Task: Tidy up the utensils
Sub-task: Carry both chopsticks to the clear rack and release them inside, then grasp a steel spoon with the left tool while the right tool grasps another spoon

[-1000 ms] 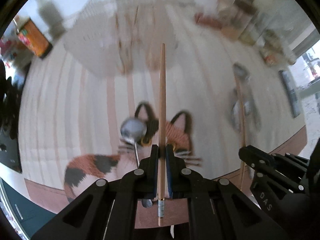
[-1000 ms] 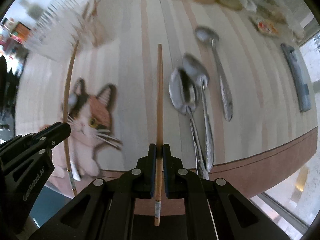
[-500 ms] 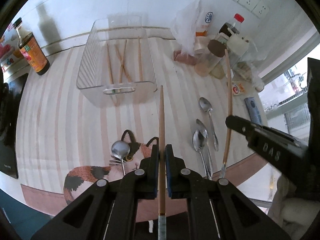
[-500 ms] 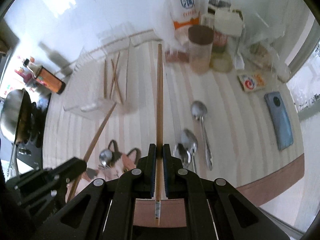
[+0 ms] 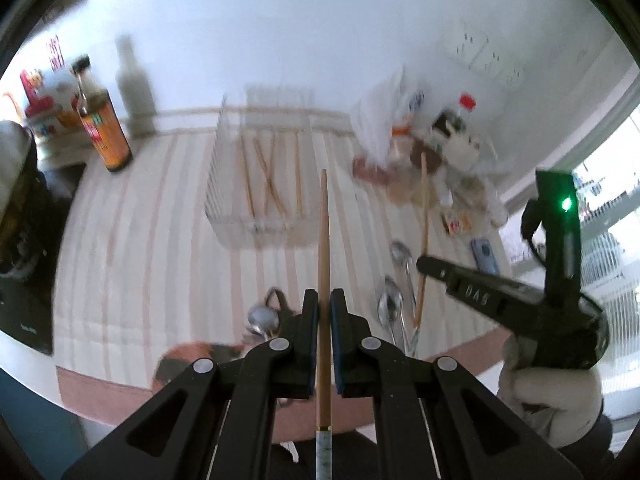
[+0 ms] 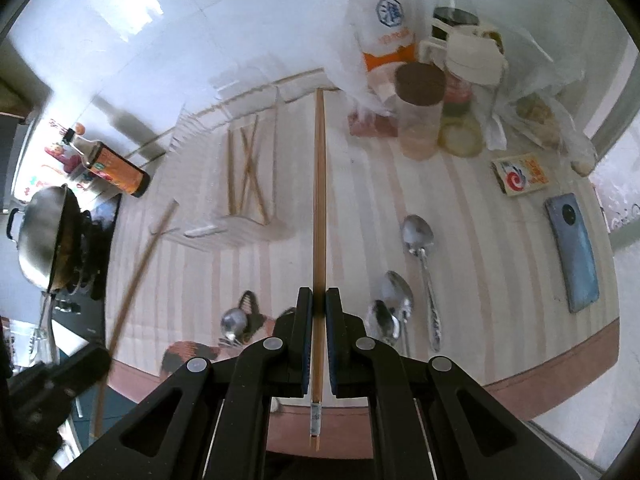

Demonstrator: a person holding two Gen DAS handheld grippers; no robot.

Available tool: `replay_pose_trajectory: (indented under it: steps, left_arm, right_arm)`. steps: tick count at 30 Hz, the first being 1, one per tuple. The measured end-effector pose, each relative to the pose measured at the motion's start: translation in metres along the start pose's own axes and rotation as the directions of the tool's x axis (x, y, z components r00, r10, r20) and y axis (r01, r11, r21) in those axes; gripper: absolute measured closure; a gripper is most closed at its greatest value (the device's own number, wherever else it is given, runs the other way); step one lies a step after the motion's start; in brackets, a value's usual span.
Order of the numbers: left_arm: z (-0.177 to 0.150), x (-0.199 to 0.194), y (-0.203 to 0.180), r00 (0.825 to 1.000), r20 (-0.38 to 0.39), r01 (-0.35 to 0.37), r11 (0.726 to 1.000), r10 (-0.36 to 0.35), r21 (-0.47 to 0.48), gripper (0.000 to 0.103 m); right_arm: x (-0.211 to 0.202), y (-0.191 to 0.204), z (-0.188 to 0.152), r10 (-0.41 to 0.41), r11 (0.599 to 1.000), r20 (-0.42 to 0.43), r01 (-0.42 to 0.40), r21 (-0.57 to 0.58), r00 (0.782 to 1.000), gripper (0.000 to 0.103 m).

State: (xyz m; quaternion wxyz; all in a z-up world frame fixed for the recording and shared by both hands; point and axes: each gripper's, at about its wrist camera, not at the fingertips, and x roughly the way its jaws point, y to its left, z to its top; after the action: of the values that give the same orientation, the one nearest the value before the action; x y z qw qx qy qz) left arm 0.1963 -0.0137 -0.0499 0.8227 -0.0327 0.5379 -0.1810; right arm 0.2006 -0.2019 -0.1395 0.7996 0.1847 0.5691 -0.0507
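Wooden chopsticks, one each: we clamp the left chopstick (image 5: 322, 248) in our left gripper (image 5: 324, 312), the right chopstick (image 6: 319, 208) in our right gripper (image 6: 319, 308). Ahead, four chopsticks lie in the clear basket (image 6: 208, 232); four spoons (image 6: 418, 236) below.

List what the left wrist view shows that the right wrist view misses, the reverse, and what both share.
Only the left wrist view: the right gripper from outside, in a gloved hand.
Only the right wrist view: the wok at left.
Both: clear basket holding chopsticks, spoons, brown bottle, phone, and one chopstick clamped in each gripper.
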Motion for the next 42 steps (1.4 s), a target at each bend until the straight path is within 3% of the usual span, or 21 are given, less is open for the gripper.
replay_pose_trajectory:
  steps: [7,16,22,27,29,32,33,36,37,39,42]
  left_arm:
    - [0.067,0.012,0.022,0.998,0.05,-0.022,0.998,0.025,-0.059,0.099]
    - [0.159,0.098,0.06,0.997,-0.073,-0.048,0.987,0.037,-0.155,0.099]
    - [0.179,0.15,0.08,0.978,-0.207,-0.055,0.976,0.011,-0.209,0.098]
    - [0.181,0.147,0.086,0.975,-0.207,-0.121,0.974,0.08,-0.194,0.096]
    - [0.18,0.139,0.088,0.973,-0.179,-0.175,0.969,0.144,-0.175,0.09]
    - [0.17,0.124,0.092,0.958,-0.119,-0.277,0.949,0.261,-0.148,0.058]
    - [0.165,0.118,0.093,0.95,-0.094,-0.31,0.94,0.299,-0.14,0.04]
    - [0.147,0.104,0.094,0.922,-0.014,-0.386,0.914,0.387,-0.122,0.026]
    - [0.139,0.102,0.094,0.912,0.007,-0.408,0.906,0.411,-0.116,0.012]
    - [0.124,0.099,0.094,0.906,0.032,-0.417,0.903,0.422,-0.105,0.0]
    - [0.1,0.104,0.092,0.904,0.015,-0.425,0.902,0.427,-0.075,0.0]
  right_arm:
    - [0.002,0.03,0.038,0.097,0.995,-0.001,-0.097,-0.035,0.995,0.097]
    - [0.065,0.074,0.133,0.138,0.988,-0.12,-0.145,-0.057,0.983,0.097]
    - [0.11,0.089,0.17,0.118,0.989,-0.199,-0.133,-0.064,0.973,0.096]
    - [0.142,0.091,0.186,0.111,0.991,-0.266,-0.128,-0.049,0.958,0.094]
    - [0.143,0.087,0.187,0.117,0.991,-0.259,-0.13,-0.034,0.959,0.084]
    - [0.131,0.078,0.182,0.089,0.994,-0.214,-0.1,-0.042,0.973,0.072]
    - [0.126,0.074,0.179,0.076,0.995,-0.197,-0.087,-0.047,0.977,0.07]
    - [0.109,0.061,0.166,0.043,0.997,-0.146,-0.051,-0.055,0.988,0.063]
    - [0.103,0.053,0.162,0.033,0.998,-0.128,-0.04,-0.052,0.991,0.06]
    - [0.093,0.04,0.151,0.012,0.999,-0.094,-0.015,-0.034,0.995,0.056]
    - [0.074,0.013,0.124,-0.022,1.0,-0.035,0.022,0.003,0.999,0.05]
